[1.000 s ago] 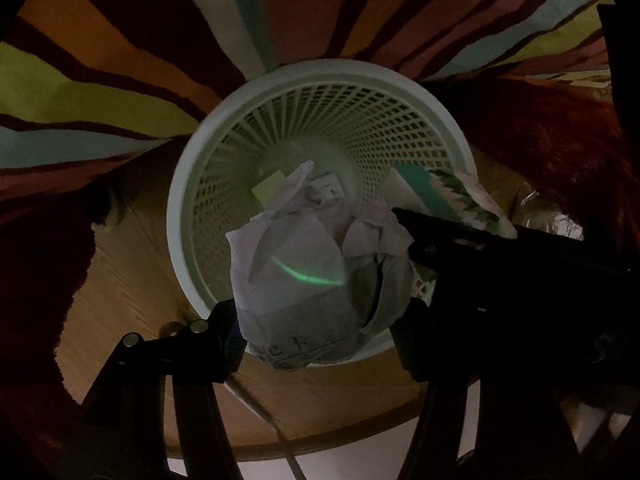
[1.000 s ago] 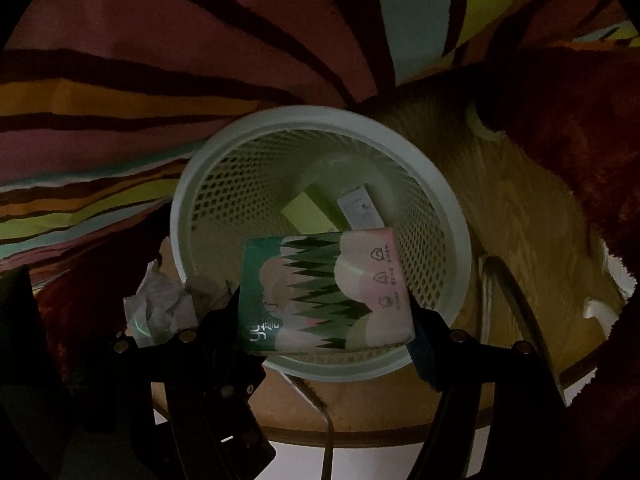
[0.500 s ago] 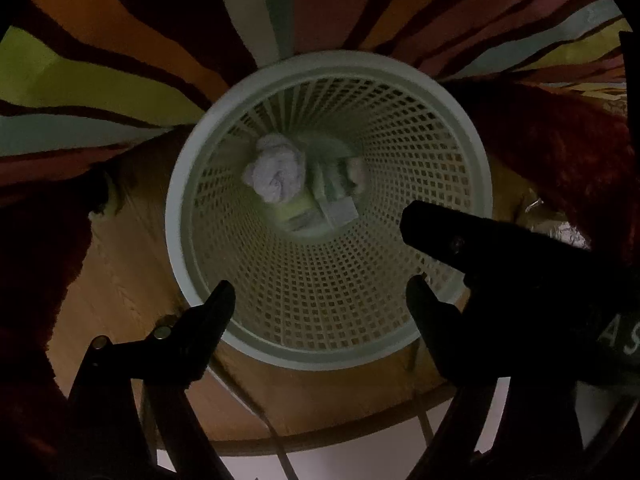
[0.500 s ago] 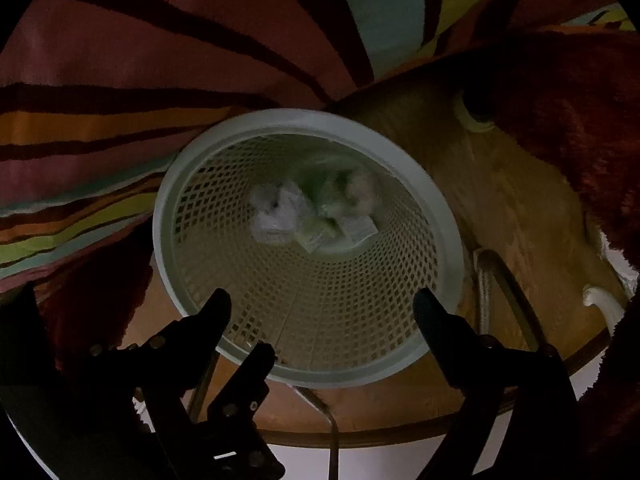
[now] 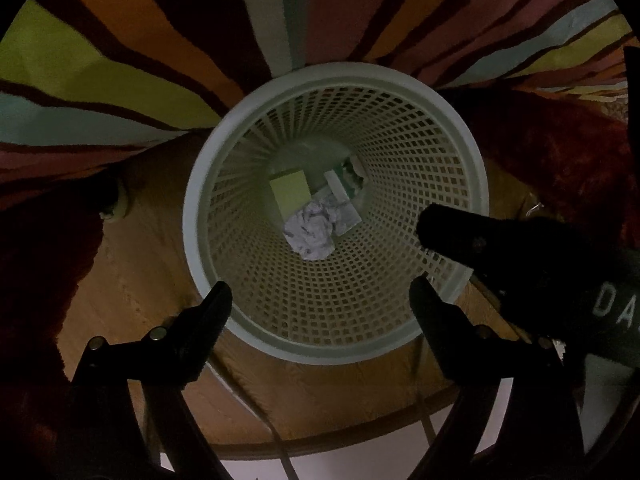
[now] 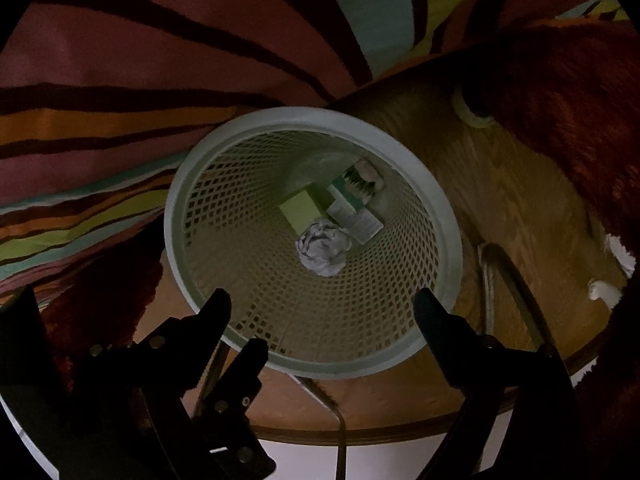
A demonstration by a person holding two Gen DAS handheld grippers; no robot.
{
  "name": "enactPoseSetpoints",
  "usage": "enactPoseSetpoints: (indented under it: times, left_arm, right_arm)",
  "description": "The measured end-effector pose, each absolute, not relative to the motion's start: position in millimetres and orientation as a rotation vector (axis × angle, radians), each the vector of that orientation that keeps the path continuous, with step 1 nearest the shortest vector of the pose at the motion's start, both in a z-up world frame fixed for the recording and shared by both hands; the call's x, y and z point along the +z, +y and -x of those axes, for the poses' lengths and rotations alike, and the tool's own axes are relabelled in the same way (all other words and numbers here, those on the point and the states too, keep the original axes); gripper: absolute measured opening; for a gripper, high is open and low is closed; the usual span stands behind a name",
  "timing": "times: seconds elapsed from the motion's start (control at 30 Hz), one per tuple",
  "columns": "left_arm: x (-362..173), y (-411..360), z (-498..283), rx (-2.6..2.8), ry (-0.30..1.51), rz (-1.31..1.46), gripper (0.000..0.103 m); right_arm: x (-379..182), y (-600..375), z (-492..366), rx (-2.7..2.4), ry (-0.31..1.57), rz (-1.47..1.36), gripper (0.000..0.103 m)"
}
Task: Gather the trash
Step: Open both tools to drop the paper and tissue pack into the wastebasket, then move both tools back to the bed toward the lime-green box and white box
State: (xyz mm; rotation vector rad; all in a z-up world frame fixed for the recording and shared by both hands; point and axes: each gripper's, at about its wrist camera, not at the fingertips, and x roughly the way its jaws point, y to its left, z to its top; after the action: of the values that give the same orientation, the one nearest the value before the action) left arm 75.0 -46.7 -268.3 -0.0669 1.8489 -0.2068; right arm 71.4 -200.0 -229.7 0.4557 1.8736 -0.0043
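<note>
A white mesh wastebasket [image 5: 191, 220] [image 6: 171, 220] stands directly below both grippers. At its bottom lie a crumpled paper ball [image 5: 314, 234] [image 6: 324, 250], a green-patterned tissue pack [image 6: 358, 184] [image 5: 352, 174], a yellow-green note [image 5: 290, 192] [image 6: 302, 210] and a white card [image 6: 362, 222]. My left gripper [image 5: 320, 296] hangs open over the basket's near rim with nothing between its fingers. My right gripper [image 6: 322, 304] is likewise open and holds nothing. One dark finger of the right gripper [image 5: 460, 228] reaches over the rim in the left wrist view.
The basket sits on a round wooden surface [image 5: 132, 280] with a raised edge. A striped, many-coloured rug [image 5: 120, 80] lies beyond it. Dark red furry fabric [image 6: 560, 100] borders the wood. A tape roll [image 5: 116, 204] [image 6: 474, 114] lies near the fabric. A metal frame [image 6: 492, 280] stands beside the basket.
Both grippers opened. The paper ball left the left gripper and the tissue pack left the right; both dropped to the basket's bottom, where they now rest.
</note>
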Motion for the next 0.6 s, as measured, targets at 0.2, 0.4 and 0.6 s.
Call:
enactPoseSetpoints:
  times: [0.2, 0.4, 0.6]
  left_arm:
    - [-251.4, -42.2, -69.2, -0.215, 1.828, 0.1, 0.088]
    - [-211.1, -36.2, -63.0, -0.261, 1.724, 0.156, 0.088]
    - [-158.1, -19.1, -54.3, -0.281, 1.558, 0.231, 0.088]
  right_arm:
    - [-214.4, -200.8, -68.3, 0.014, 1.829, -0.465, 0.088]
    - [-181.3, -200.2, -61.7, 0.057, 1.742, -0.438, 0.088]
    - [-134.4, -198.9, -56.4, 0.143, 1.618, -0.384, 0.088]
